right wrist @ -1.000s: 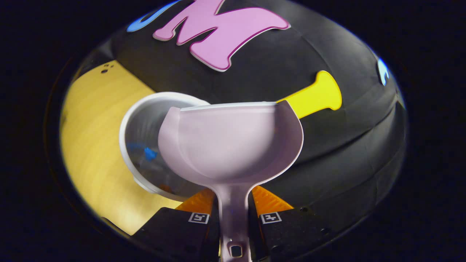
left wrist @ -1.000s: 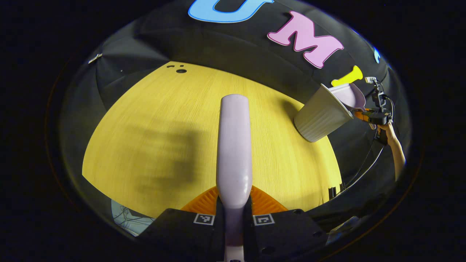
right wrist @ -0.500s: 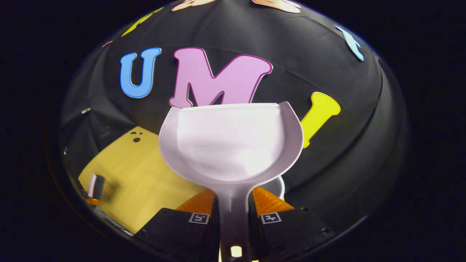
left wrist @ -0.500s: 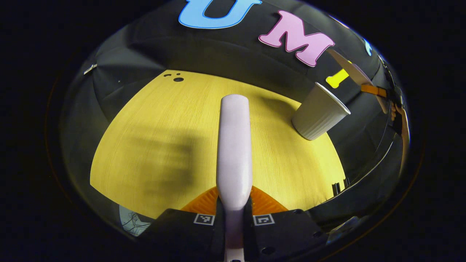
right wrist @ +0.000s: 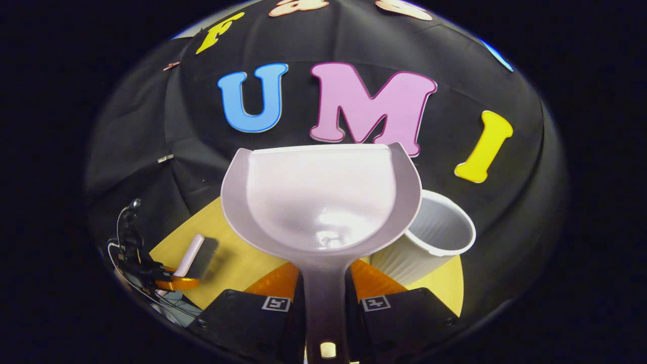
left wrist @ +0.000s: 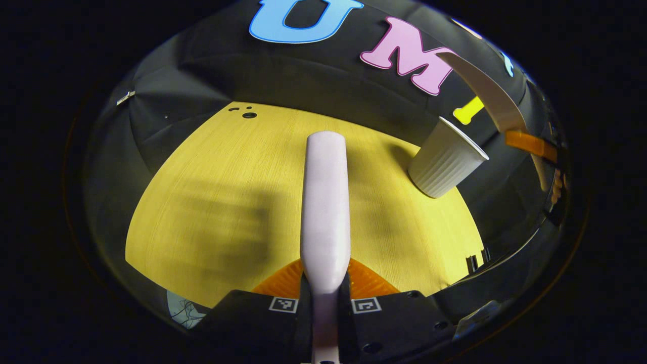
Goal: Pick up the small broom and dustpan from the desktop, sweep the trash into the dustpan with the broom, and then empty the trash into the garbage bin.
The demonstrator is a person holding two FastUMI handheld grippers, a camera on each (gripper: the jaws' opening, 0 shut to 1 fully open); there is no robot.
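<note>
A pale lilac broom [left wrist: 324, 202] points forward over the yellow table [left wrist: 212, 202], its handle clamped in my left gripper [left wrist: 326, 283]. The lilac dustpan [right wrist: 323, 202] is raised, roughly level and facing the booth wall, with my right gripper [right wrist: 323, 285] shut on its handle; its scoop looks bare. The white ribbed garbage bin [right wrist: 429, 237] stands upright just right of and below the dustpan. In the left gripper view the bin [left wrist: 447, 157] is at the table's far right, with the dustpan [left wrist: 485, 91] above it. The left gripper [right wrist: 167, 280] with the broom [right wrist: 189, 253] shows far left.
A small round hole [left wrist: 248, 115] marks the table's far left corner. The table's right edge [left wrist: 470, 237] runs close behind the bin. Cables [right wrist: 119, 253] trail from the left gripper near the table's near edge.
The right gripper has drawn the dustpan back from over the bin's mouth and tipped it level; the bin now lies lower right of it. The left gripper and broom have hardly moved.
</note>
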